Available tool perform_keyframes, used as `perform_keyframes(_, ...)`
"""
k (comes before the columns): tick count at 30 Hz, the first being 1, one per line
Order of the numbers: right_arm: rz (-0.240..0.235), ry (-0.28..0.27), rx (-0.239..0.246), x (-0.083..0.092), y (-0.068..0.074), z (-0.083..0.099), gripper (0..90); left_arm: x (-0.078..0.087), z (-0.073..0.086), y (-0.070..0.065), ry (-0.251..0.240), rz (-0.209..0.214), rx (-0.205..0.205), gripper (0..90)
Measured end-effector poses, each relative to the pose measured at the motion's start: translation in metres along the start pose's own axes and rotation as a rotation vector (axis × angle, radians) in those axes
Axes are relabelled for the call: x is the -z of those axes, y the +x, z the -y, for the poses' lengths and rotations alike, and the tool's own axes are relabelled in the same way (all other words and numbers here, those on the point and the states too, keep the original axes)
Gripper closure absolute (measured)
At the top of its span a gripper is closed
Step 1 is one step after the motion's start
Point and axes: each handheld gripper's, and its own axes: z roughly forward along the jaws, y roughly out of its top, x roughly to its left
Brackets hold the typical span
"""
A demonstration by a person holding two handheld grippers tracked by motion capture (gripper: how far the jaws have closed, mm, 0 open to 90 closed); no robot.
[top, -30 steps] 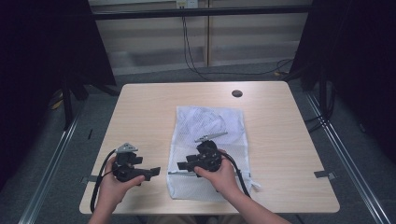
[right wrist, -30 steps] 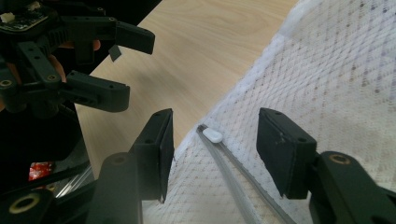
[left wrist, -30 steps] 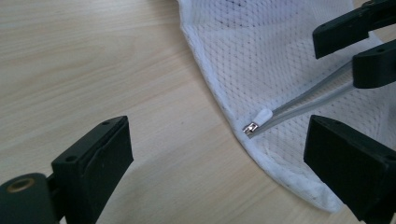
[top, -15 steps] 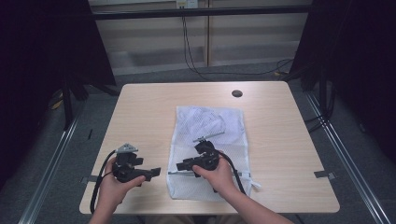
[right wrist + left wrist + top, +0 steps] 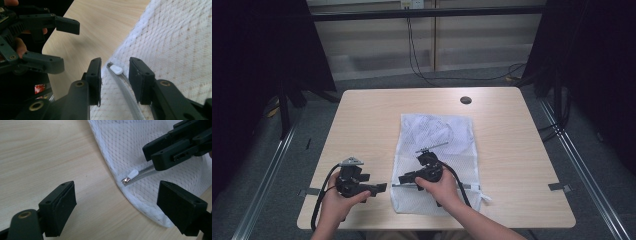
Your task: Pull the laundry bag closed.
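With R tool narrowing around zip pull, not yet gripping, pull may slip; L tool wide, bag unpinned.

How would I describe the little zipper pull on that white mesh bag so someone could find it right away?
On the pale wooden table lies a white mesh laundry bag. Follow the grey zipper band along the bag's near end to its left corner, just ahead of the right gripper. There lies the small white plastic zipper pull, the only smooth, solid piece on the netting.
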Motion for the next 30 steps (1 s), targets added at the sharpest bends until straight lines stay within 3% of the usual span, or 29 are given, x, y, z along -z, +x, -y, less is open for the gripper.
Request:
perform_keyframes(6, -0.008, 0.017, -0.018, -0.006, -0.003, 0.001, 68.7, -0.006, 0.001, -0.002, 0.015, 0.032, 0.010, 19.4)
perform_keyframes(22, 0.002, 0.050, -0.033, -0.019, -0.004, -0.001, 72.4, -0.009, 0.006, -0.002, 0.042, 0.040, 0.020, 24.5)
perform_keyframes(30, -0.019, 0.064, -0.036, -0.024, -0.001, -0.001, 75.2, -0.011, 0.007, -0.002, 0.040, 0.044, 0.020, 26.6)
